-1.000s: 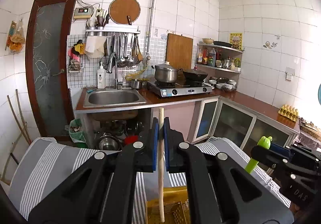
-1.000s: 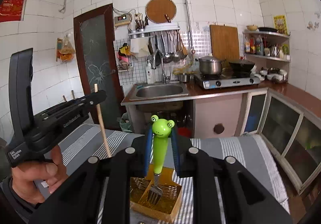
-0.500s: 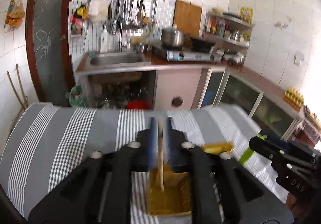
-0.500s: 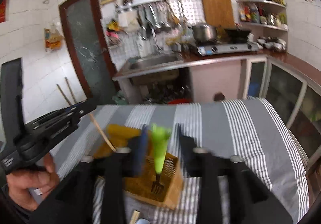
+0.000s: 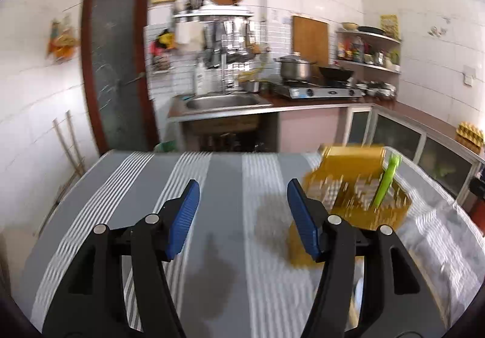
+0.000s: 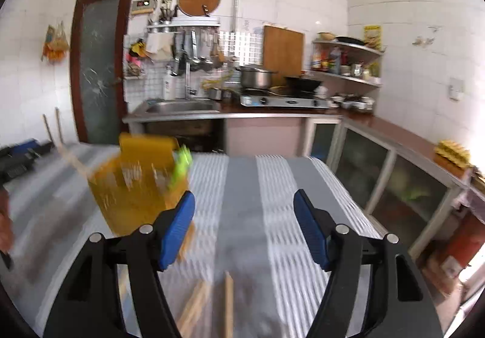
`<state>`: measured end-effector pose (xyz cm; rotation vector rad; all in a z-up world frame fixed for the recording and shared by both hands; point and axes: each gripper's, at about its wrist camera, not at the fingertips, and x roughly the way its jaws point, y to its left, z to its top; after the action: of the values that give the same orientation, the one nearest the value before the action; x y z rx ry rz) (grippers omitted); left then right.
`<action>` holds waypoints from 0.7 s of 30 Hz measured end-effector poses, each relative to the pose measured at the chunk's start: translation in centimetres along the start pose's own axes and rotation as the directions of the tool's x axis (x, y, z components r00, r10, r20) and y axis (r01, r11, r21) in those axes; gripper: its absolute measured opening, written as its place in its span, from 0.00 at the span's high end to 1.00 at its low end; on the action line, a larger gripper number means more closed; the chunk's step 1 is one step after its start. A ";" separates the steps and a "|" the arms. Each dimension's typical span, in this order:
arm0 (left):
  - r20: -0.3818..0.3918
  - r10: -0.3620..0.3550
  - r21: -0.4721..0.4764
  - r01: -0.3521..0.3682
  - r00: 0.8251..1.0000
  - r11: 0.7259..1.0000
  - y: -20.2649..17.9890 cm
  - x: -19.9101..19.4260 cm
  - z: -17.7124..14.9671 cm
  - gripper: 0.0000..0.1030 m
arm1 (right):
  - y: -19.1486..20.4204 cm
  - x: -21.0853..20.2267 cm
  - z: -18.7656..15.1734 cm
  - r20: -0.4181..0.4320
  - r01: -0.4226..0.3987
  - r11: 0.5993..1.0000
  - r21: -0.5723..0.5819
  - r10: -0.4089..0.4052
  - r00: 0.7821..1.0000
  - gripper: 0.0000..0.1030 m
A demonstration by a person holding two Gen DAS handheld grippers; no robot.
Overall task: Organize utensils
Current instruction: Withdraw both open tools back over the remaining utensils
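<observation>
A yellow utensil basket [image 5: 348,189] stands on the striped table, right of my left gripper [image 5: 242,213] and left of my right gripper [image 6: 244,223]; it also shows in the right wrist view [image 6: 136,183]. The green frog-handled fork [image 5: 385,180] stands in it, also seen in the right wrist view [image 6: 180,165]. A wooden chopstick [image 6: 72,162] leans out of the basket's left side. Both grippers are open and empty above the cloth. Loose wooden sticks [image 6: 209,301] lie on the cloth below the right gripper.
The grey-and-white striped tablecloth [image 5: 224,174] covers the table. Behind it are the sink counter [image 5: 221,104], a stove with a pot [image 6: 285,100] and glass-fronted cabinets [image 6: 394,186]. The left gripper's body [image 6: 21,156] shows at the right wrist view's left edge.
Both grippers have opened and let go: the chopstick and the green fork now stand in the basket. Both grippers have drawn back and sideways from the basket.
</observation>
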<state>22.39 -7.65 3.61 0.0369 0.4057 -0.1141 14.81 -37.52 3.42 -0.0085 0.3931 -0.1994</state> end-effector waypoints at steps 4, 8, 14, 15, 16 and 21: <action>0.014 0.065 -0.036 -0.064 0.998 0.997 2.1 -4.2 -5.5 0.42 | -0.8 -4.2 -6.1 -0.042 0.015 0.999 0.035 -0.014 0.999 0.35; -0.032 0.067 -0.028 -0.068 0.997 0.997 3.0 -7.8 -9.8 0.42 | -1.5 -7.9 -9.7 -0.082 0.013 0.999 0.050 -0.009 0.997 0.34; -0.125 0.066 -0.047 -0.072 0.990 0.996 3.8 -11.2 -14.7 0.39 | -2.4 -9.9 -11.9 -0.128 -0.023 0.993 0.115 0.037 0.991 0.33; -0.157 0.054 -0.054 -0.063 0.986 0.997 3.7 -11.0 -15.2 0.39 | -2.4 -9.9 -12.1 -0.131 -0.022 0.993 0.118 0.038 0.991 0.33; -0.169 0.042 -0.056 -0.052 0.985 0.997 3.5 -10.7 -15.2 0.39 | -2.4 -10.0 -12.3 -0.132 -0.027 0.992 0.122 0.043 0.990 0.33; -0.168 0.005 -0.053 -0.014 0.986 0.999 2.1 -10.5 -14.9 0.39 | -1.7 -9.5 -12.4 -0.151 -0.061 0.993 0.106 0.077 0.986 0.33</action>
<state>7.21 -3.63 -5.85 -0.0045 0.5769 -0.0907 1.15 -36.98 -4.37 0.1204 0.5372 -0.1518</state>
